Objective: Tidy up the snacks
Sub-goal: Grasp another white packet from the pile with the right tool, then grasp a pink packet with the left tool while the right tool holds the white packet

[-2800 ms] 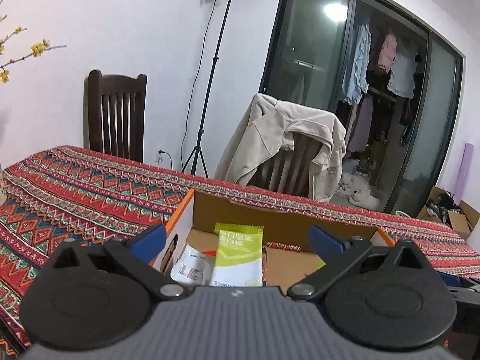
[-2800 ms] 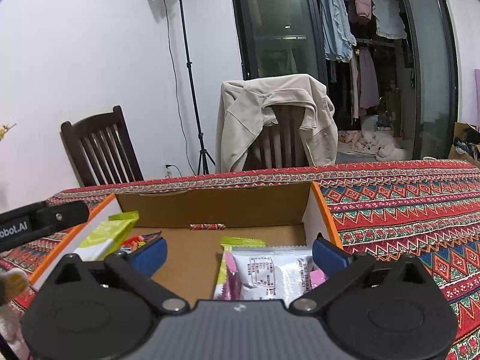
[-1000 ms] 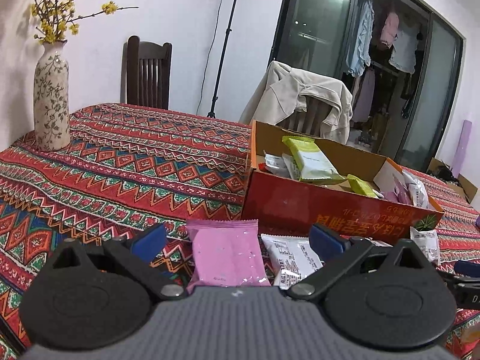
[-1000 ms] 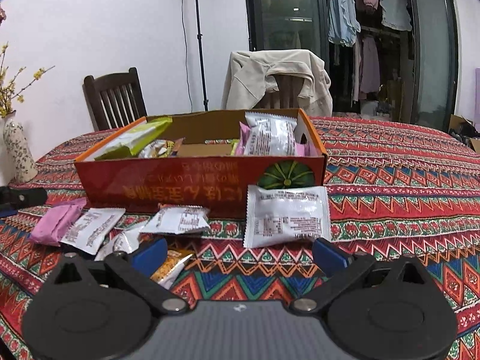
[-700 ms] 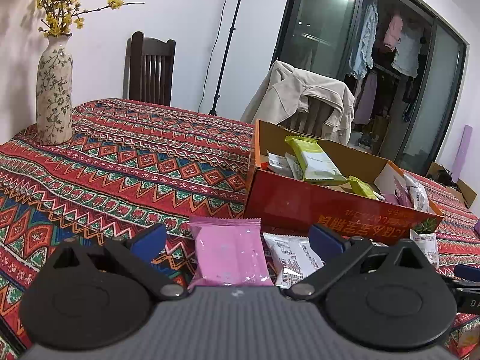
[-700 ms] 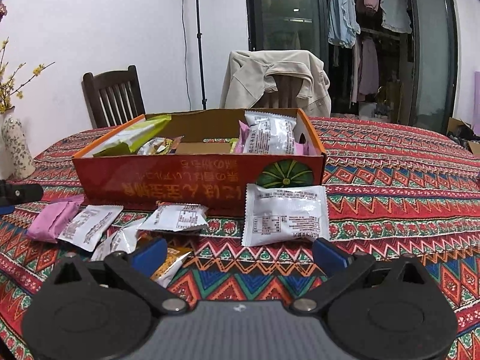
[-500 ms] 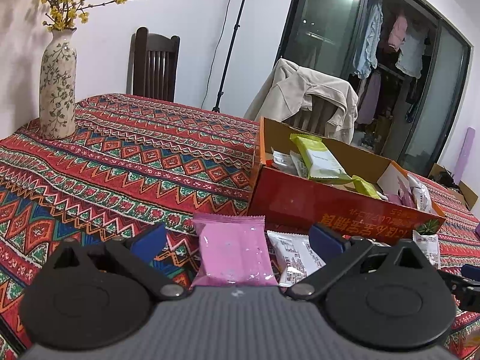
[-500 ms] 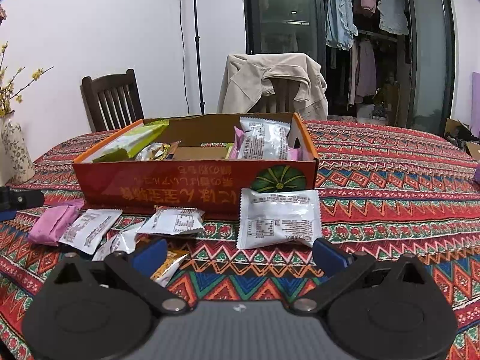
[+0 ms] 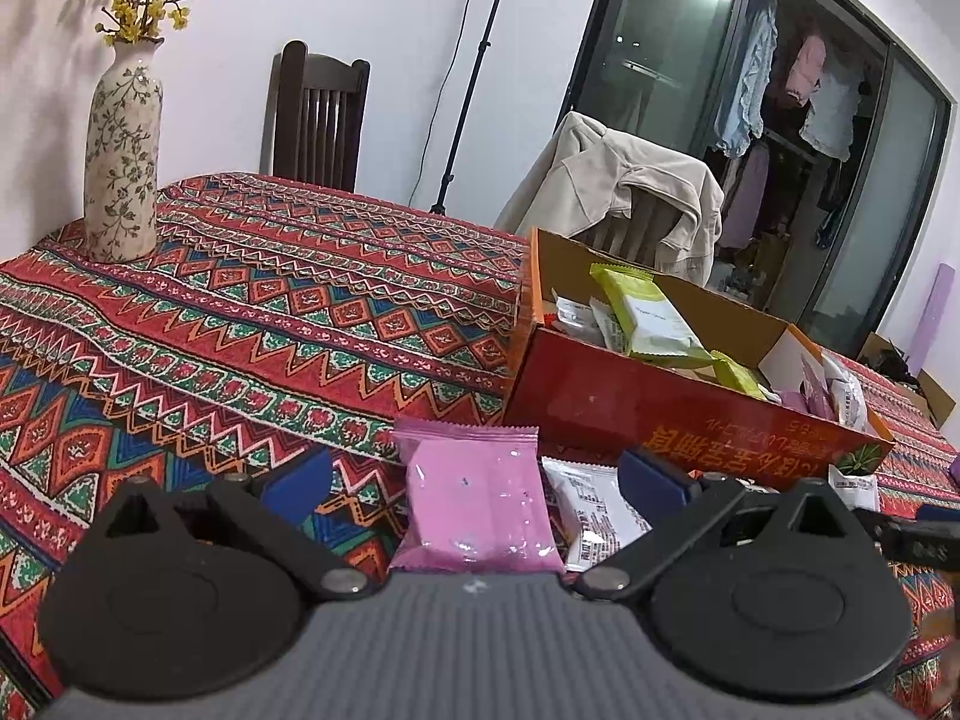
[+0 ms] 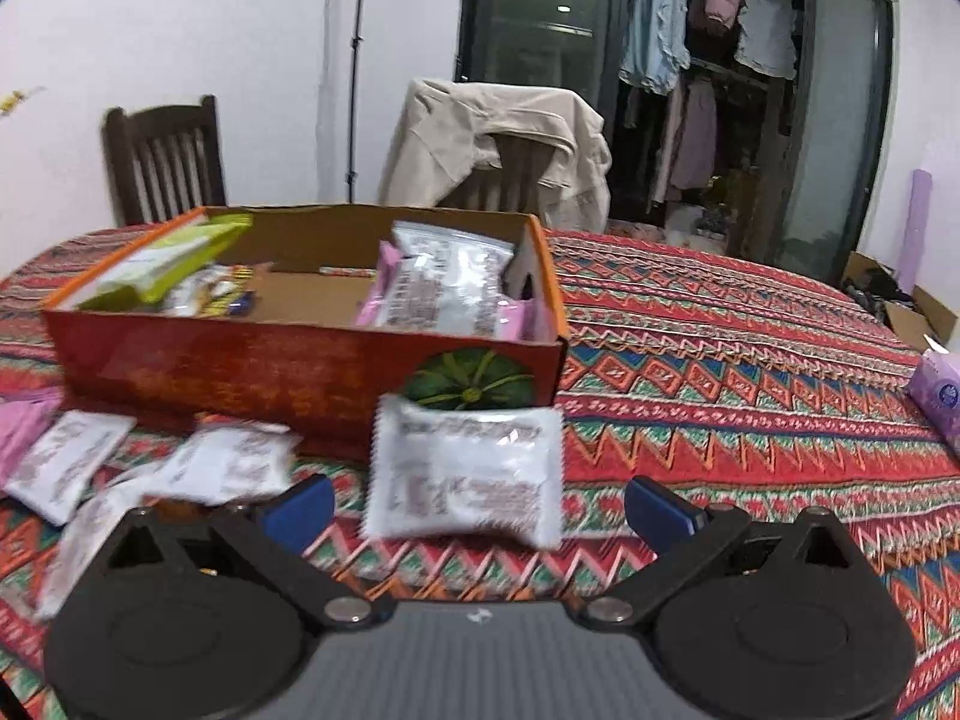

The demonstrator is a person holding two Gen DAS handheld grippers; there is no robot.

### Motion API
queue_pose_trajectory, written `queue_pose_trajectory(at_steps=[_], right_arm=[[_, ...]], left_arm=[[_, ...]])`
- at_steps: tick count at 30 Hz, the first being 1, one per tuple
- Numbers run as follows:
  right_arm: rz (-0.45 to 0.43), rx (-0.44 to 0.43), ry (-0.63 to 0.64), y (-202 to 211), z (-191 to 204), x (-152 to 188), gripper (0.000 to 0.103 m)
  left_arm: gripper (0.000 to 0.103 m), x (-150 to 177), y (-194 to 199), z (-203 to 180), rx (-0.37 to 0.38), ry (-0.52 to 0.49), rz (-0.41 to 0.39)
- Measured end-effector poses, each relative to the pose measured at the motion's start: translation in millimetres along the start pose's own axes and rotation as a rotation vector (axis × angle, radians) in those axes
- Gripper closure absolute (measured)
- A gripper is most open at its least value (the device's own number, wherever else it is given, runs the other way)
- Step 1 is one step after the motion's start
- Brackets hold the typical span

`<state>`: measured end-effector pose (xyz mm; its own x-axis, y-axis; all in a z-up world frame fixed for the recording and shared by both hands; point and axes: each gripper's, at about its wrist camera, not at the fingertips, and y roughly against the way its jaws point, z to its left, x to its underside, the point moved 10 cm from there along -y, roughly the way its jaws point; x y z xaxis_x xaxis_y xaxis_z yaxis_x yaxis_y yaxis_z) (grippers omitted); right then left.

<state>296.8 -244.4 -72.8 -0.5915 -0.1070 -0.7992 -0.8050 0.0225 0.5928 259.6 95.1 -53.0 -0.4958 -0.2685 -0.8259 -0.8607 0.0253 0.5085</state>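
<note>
Left wrist view: the left gripper [image 9: 471, 477] hangs low over the patterned tablecloth [image 9: 252, 324] with its jaws wide apart and nothing between the pads; a pink packet [image 9: 474, 498] lies flat just ahead of it, beside a white packet [image 9: 591, 507]. Behind them stands the red cardboard box [image 9: 672, 420], partly filled: a green packet [image 9: 651, 315] leans at its left end and more wrappers sit at its right end.

Right wrist view (blurred): the right gripper [image 10: 477, 501] is likewise spread wide and empty, facing a large white packet [image 10: 468, 471] that leans against or lies just before the box front.

Progress, as a judgement: about half done. Some snacks are boxed; at least five remain on the cloth (pink, large white, and several small white packets [image 10: 222, 462]).

Hard to make out: printed labels, the exact count of loose packets at the lower left of the right view, and what lies on the box floor behind its near wall.
</note>
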Motion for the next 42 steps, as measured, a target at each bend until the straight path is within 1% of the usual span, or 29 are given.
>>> queue_pose_trajectory(at_steps=[6,10,12,15,16,17,18,20,22,23,24,25,26,27,29,32,37,40,42], right_arm=[[0.033,0.005,-0.018,-29.6,-1.0,-8.8,0.0],[0.062,-0.004,-0.028,-46.3,2.1,-8.7,0.0],[0.071,-0.007,-0.02,-51.9,5.5,-5.9,0.002],[0.069,-0.024,-0.023,-54.2,9.3,-2.5,0.012],[0.066,-0.03,-0.028,-53.5,9.3,-2.9,0.02],[0.062,-0.032,-0.033,-52.2,8.9,-3.4,0.026],[0.058,-0.024,-0.034,-50.6,7.6,-3.2,0.029],[0.047,-0.012,-0.035,-46.1,5.1,-1.7,0.041],[0.051,-0.006,-0.037,-40.0,3.0,0.5,0.045],[0.05,-0.012,-0.038,-34.9,2.8,1.5,0.046],[0.04,-0.027,-0.039,-29.7,3.0,1.6,0.047],[0.029,-0.041,-0.041,-22.6,3.8,2.5,0.048],[0.021,-0.047,-0.042,-16.2,4.4,2.8,0.049],[0.005,-0.056,-0.043,-8.7,5.0,2.6,0.049],[-0.033,-0.068,-0.04,4.7,6.5,0.2,0.049],[-0.071,-0.079,-0.048,16.0,6.6,-2.1,0.049],[-0.089,-0.091,-0.056,18.0,6.0,-1.0,0.049],[-0.094,-0.095,-0.063,17.1,5.5,-1.0,0.049],[-0.096,-0.102,-0.069,17.7,5.4,-1.0,0.049]], left_arm=[[0.0,3.1,-4.8,1.4,-0.003,0.006,0.024],[0.0,3.7,-6.6,3.2,0.0,0.014,0.032],[0.0,4.3,-8.1,4.2,0.0,0.019,0.039],[0.0,5.2,-9.7,5.3,0.004,0.028,0.048],[0.0,5.4,-9.7,5.8,0.004,0.032,0.05],[0.0,5.6,-9.7,6.4,0.004,0.035,0.052],[0.0,5.2,-9.2,7.3,0.008,0.041,0.052],[0.0,3.2,-7.7,10.2,0.011,0.056,0.043],[0.0,2.5,-7.8,14.1,0.006,0.074,0.047],[0.0,3.1,-7.2,14.4,0.017,0.081,0.056],[0.0,2.4,-4.3,14.5,0.034,0.086,0.047],[0.0,-0.3,-1.7,16.8,0.026,0.093,0.026],[0.0,-1.9,-1.1,20.0,0.002,0.096,0.011],[0.0,-0.9,-3.2,22.3,-0.016,0.098,0.02],[0.0,2.4,-7.5,20.1,0.004,0.098,0.052],[0.0,1.9,-6.4,18.2,-0.01,0.081,0.042],[0.0,4.5,-8.8,17.0,-0.03,0.061,0.049],[0.0,5.6,-11.6,15.6,-0.062,0.04,0.058],[0.0,7.7,-16.2,12.2,-0.092,0.007,0.08]])
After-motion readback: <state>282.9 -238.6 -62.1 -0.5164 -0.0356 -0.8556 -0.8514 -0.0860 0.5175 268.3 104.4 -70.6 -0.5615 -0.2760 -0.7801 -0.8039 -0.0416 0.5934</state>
